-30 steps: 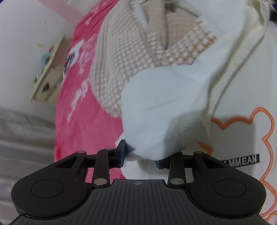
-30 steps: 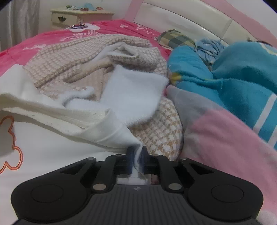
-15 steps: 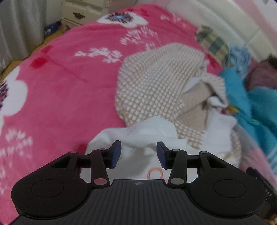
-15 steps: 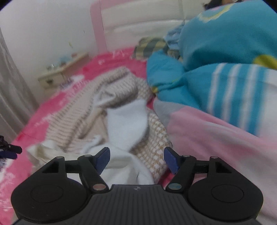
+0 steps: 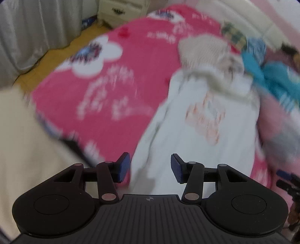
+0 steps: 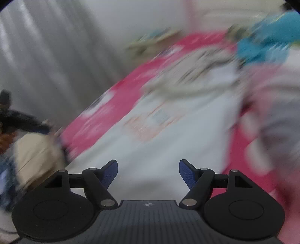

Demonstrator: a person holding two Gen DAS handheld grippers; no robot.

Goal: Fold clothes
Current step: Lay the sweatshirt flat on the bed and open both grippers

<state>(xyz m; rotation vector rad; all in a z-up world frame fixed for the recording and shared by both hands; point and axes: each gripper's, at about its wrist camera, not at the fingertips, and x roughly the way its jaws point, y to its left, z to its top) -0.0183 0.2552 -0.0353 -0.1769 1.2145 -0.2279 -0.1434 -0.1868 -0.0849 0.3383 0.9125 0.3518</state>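
home bedroom: bed [image 5: 131, 62] with pink floral blanket, nightstand [image 5: 121, 9], curtain [image 5: 37, 28].

Two wrist views high above the bed [image 5: 105, 97], angled down, sharing the white garment [image 5: 187, 135].

You see soft matt cloth in the white garment [image 5: 196, 135] and plush fleece in the pink bedspread [image 5: 112, 90]. The beige knit [image 5: 202, 48] looks coarse. The left gripper [image 5: 150, 167] has matt black plastic, with ribbed blue pads [image 5: 122, 167].

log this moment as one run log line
step: regrasp | left tool: opening, empty | right tool: open, empty | white garment: flat on pink blanket
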